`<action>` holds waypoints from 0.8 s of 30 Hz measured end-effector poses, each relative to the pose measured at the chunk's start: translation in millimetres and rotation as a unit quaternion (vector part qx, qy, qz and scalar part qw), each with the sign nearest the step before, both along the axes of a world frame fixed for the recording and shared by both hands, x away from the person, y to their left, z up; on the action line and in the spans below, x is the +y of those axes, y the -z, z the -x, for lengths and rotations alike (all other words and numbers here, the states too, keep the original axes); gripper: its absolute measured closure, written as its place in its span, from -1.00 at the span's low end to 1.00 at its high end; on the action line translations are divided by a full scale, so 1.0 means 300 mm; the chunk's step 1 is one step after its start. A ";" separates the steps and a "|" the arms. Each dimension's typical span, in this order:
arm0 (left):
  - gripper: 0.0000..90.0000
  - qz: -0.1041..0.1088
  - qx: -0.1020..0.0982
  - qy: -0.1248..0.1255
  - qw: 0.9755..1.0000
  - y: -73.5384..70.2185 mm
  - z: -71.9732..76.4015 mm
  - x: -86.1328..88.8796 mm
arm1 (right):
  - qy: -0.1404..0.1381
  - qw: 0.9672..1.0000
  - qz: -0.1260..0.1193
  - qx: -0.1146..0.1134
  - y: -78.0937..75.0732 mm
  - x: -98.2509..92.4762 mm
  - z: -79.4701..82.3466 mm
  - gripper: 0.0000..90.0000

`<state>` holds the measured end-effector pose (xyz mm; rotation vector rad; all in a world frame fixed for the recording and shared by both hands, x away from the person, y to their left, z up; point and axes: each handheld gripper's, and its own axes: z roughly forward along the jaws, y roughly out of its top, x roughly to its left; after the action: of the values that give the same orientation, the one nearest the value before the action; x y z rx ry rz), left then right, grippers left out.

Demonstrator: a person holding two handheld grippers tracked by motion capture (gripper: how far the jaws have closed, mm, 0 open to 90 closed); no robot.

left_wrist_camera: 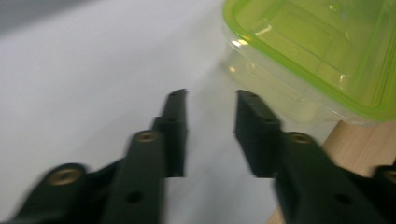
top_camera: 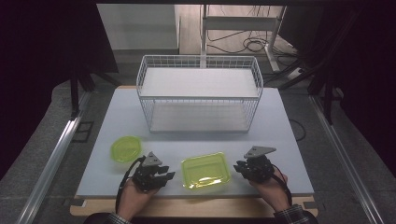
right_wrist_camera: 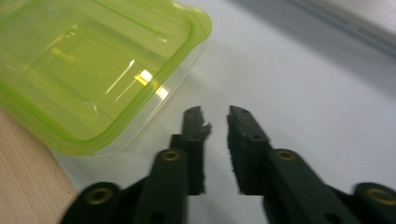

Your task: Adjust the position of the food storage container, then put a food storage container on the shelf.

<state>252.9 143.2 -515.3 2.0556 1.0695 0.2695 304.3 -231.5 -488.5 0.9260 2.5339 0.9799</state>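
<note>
A rectangular clear container with a lime-green lid point(top_camera: 206, 171) sits near the front edge of the white table point(top_camera: 280, 140), between my two grippers. My left gripper point(top_camera: 170, 176) lies just left of it, with its jaws apart and nothing between them. In the left gripper view the gripper point(left_wrist_camera: 210, 100) points past the container's corner point(left_wrist_camera: 317, 51), short of touching it. My right gripper point(top_camera: 237, 167) is just right of the container and is also open and empty. In the right gripper view the gripper point(right_wrist_camera: 215, 114) sits beside the container's corner point(right_wrist_camera: 93, 70).
A round lime-green container point(top_camera: 126, 148) rests at the front left of the table. A white two-tier wire rack point(top_camera: 199, 93) stands at the back centre. A wooden board edge point(top_camera: 196, 205) runs under the table's front.
</note>
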 end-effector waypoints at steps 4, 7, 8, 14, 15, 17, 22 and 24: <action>-0.27 0.005 -0.021 -0.013 1.000 0.002 0.033 0.022 | -0.001 1.000 -0.010 -0.015 -0.003 -0.023 0.023 0.23; -0.59 -0.022 -0.033 -0.019 0.999 0.013 0.055 0.021 | 0.006 1.000 -0.023 -0.018 0.002 -0.045 0.034 -0.05; -0.69 -0.032 -0.034 -0.020 0.999 0.015 0.060 0.019 | 0.010 0.999 -0.029 -0.019 0.006 -0.052 0.038 -0.17; -0.82 -0.028 -0.043 -0.021 0.998 0.020 0.068 0.026 | 0.007 0.999 -0.042 -0.017 0.020 -0.069 0.051 -0.50; -0.84 -0.029 -0.046 -0.023 0.998 0.022 0.066 0.026 | 0.007 0.999 -0.047 -0.013 0.024 -0.071 0.050 -0.52; -0.85 -0.032 -0.046 -0.025 0.998 0.025 0.065 0.027 | 0.011 0.999 -0.052 -0.007 0.030 -0.075 0.045 -0.56; -0.86 -0.032 -0.056 -0.025 0.998 0.024 0.068 0.028 | 0.011 0.999 -0.053 -0.003 0.037 -0.072 0.041 -0.60; -0.86 -0.033 -0.059 -0.024 0.997 0.025 0.068 0.028 | 0.012 0.999 -0.052 -0.006 0.037 -0.070 0.041 -0.62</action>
<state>232.6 151.5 -522.8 2.0463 1.0507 0.4495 292.1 -252.5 -499.5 0.9746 2.4767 1.1167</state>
